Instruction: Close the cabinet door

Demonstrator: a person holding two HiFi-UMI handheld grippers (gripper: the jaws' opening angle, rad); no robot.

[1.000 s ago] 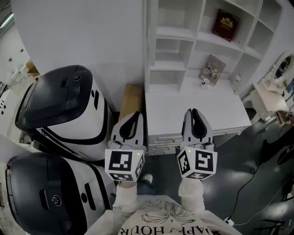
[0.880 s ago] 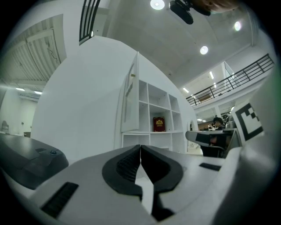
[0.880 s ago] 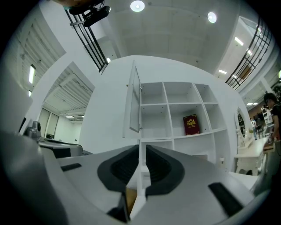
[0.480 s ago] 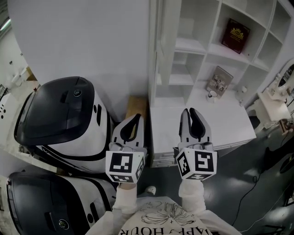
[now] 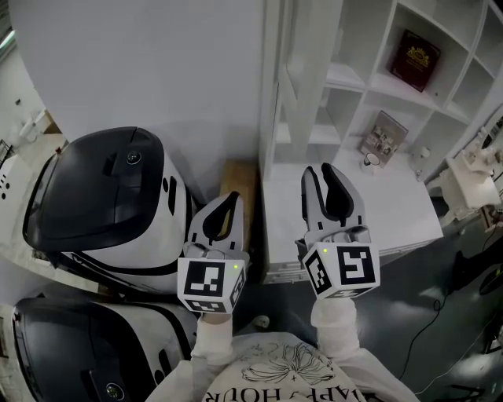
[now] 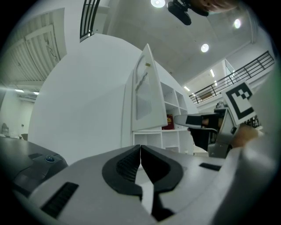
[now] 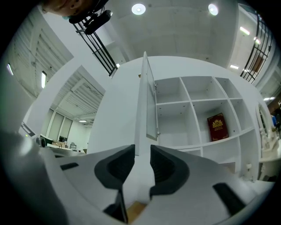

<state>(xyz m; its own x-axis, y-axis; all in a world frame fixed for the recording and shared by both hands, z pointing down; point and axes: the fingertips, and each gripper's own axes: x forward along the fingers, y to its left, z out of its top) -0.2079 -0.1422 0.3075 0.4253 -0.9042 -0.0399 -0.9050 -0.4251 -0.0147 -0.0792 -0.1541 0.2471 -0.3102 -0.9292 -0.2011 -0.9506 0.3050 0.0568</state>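
Head view: right gripper (image 5: 319, 170) nearer door (image 5: 292, 86)

A mock home corner set up inside a big lab or test hall.
A white shelf cabinet (image 5: 369, 86) holding a red book (image 5: 415, 49) and a framed picture (image 5: 383, 133) looks domestic, but 2 large black-and-white machines (image 5: 102, 188) stand right beside it, under a high concrete ceiling with round lights (image 7: 138, 9) and a railed upper gallery (image 6: 250, 66).
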